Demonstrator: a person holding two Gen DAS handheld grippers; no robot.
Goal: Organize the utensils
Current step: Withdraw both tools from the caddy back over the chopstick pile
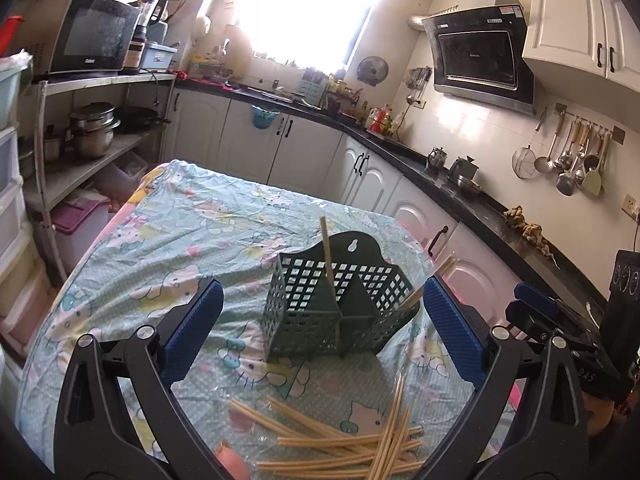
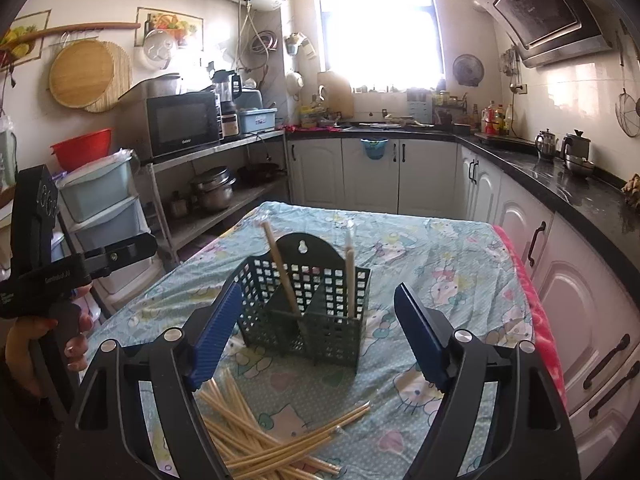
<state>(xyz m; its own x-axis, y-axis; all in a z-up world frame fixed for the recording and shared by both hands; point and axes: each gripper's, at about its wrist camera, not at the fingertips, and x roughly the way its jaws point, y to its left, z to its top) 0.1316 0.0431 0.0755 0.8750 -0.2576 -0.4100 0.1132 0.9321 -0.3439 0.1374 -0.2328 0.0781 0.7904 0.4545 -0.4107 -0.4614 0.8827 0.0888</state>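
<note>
A dark green slotted utensil basket (image 1: 320,312) stands on the table with two compartments; it also shows in the right wrist view (image 2: 316,320). One wooden chopstick (image 1: 330,264) stands in one compartment and another (image 1: 430,280) leans out of the other; both show in the right wrist view (image 2: 282,272) (image 2: 350,280). A loose pile of chopsticks (image 1: 352,440) lies on the cloth near me, also in the right wrist view (image 2: 256,436). My left gripper (image 1: 320,320) is open and empty, held near the basket. My right gripper (image 2: 318,332) is open and empty.
The table wears a light blue cartoon cloth (image 1: 192,240) with a pink edge (image 2: 536,312). Kitchen cabinets and a black counter (image 1: 460,192) run behind and to the right. A shelf rack with pots (image 1: 92,132) and plastic drawers (image 2: 104,208) stand at the left.
</note>
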